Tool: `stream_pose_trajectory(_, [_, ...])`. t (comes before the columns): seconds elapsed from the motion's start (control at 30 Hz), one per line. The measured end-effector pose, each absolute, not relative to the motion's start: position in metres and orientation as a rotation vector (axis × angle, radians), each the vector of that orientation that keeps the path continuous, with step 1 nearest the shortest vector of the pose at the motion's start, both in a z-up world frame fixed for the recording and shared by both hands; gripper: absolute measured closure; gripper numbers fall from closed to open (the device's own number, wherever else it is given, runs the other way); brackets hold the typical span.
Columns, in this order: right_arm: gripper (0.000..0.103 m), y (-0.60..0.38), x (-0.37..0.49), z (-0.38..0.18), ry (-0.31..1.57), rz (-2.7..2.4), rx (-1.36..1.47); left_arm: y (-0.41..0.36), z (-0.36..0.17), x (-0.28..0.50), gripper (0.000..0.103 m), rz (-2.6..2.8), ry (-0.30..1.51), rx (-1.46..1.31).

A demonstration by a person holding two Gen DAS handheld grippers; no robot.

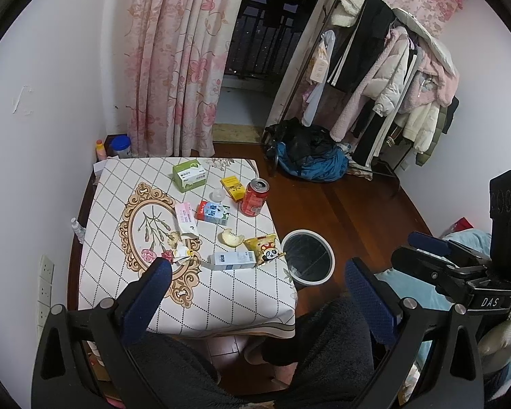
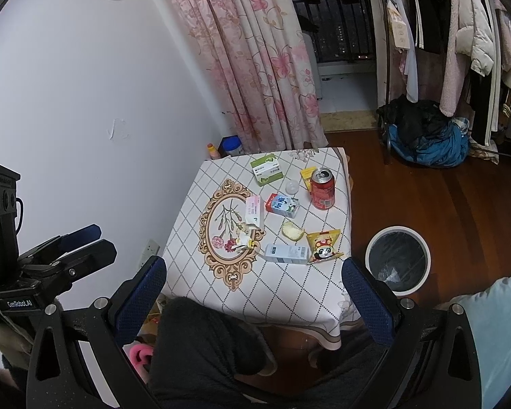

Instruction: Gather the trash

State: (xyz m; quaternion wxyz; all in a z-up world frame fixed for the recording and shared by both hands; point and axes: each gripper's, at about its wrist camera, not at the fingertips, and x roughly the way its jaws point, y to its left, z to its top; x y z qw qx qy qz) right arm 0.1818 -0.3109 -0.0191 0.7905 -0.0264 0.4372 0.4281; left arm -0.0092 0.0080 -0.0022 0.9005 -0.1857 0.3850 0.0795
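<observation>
A small table with a white diamond-pattern cloth [image 1: 221, 293] [image 2: 282, 293] carries the trash: a red soda can [image 1: 254, 197] [image 2: 322, 189], a green box [image 1: 189, 174] [image 2: 267, 169], a yellow box [image 1: 233, 187], a blue milk carton [image 1: 213, 214] [image 2: 282, 205], a white-blue box [image 1: 233, 260] [image 2: 287, 254], a yellow panda snack bag [image 1: 265, 248] [image 2: 323, 247], a fruit peel [image 1: 231, 238] [image 2: 292, 231] and crumpled wrappers [image 1: 182, 252] [image 2: 245, 242]. A white-rimmed bin [image 1: 308, 260] [image 2: 398, 259] stands on the floor right of the table. My left gripper [image 1: 257, 279] and right gripper [image 2: 253, 277] hang open and empty before the table's near edge.
Dark-trousered knees [image 1: 323, 347] [image 2: 204, 347] of the person sit under both grippers. A clothes rack [image 1: 385, 78] and a blue-black pile [image 1: 310, 156] stand on the wooden floor at back right. Floral curtains [image 1: 177, 61] hang behind the table. White wall lies left.
</observation>
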Motion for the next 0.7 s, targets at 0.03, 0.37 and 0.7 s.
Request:
stream_pose_trajectory(0.03, [0.000, -0.311, 0.182, -0.019, 0.941, 0.920, -0.057, 0.008, -0.002, -0.009, 0.000, 0.164, 0.797, -0.385])
stream_pose_trajectory(0.37, [0.000, -0.314, 0.183, -0.016, 0.937, 0.918, -0.058, -0.002, 0.005, -0.003, 0.000, 0.160, 0.799, -0.378])
stream_pose_trajectory(0.7, [0.000, -0.312, 0.183, -0.013, 0.935, 0.915, -0.059, -0.003, 0.005, -0.003, 0.000, 0.160, 0.798, -0.379])
